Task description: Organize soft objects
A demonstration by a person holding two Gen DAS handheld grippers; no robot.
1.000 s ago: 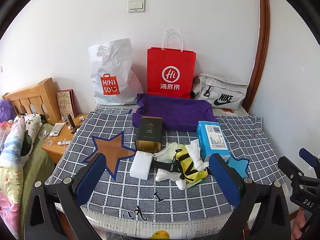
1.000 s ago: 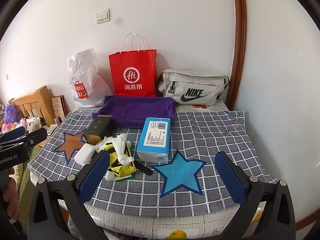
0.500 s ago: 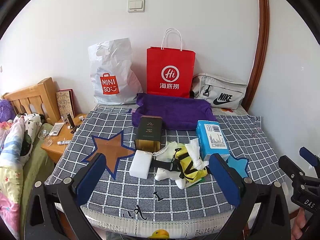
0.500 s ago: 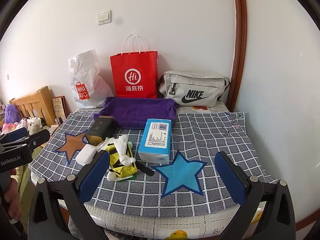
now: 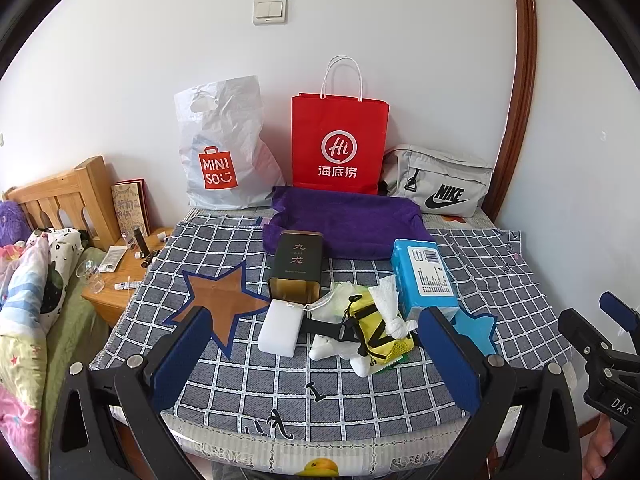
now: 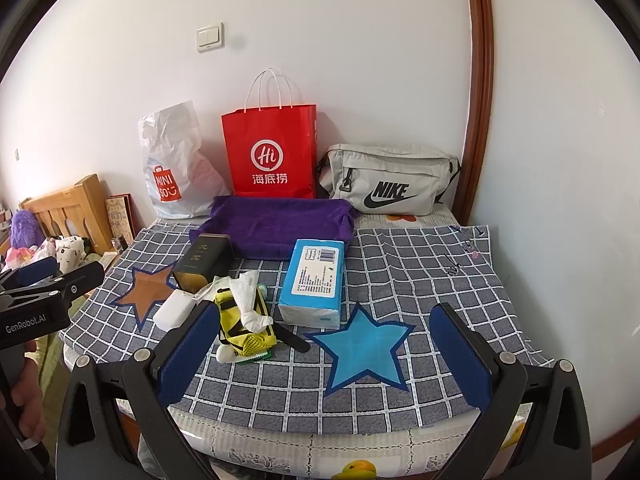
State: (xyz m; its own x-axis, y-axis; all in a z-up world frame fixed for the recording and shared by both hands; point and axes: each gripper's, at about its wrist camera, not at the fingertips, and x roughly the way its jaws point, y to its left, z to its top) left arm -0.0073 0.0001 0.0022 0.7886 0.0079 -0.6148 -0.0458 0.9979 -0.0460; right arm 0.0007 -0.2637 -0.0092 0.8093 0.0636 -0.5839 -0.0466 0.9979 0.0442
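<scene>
Both tools hang short of the near edge of the grey checked cloth that covers the surface, which I take to be a bed or low counter. The left gripper is released, jaws spread wide and empty; the right gripper is the same, wide and holding nothing.

The soft things lie in 1 knot near the middle of the cloth: a white foam sponge block, a yellow mesh pouch with black straps, a crumpled white tissue draped over the pouch, and a pale plastic bag with a cord under them. A folded purple towel lies behind, in front of the red paper shopping bag. The blue soft pack of tissues sits just beside the pile, above the blue star patch.

Nothing has been sorted yet, in my judgement. The main risk is the tangle: closing on the pouch could also catch the tissue or the black strap and drag 2 or 3 items together. The sponge touches the mouth of the black and gold tin lying on its side, so a careless approach could shove the tin or roll it. The cloth itself may bunch if a finger digs in, shifting everything. The bag is slippery and could slide out of a pinch.
</scene>
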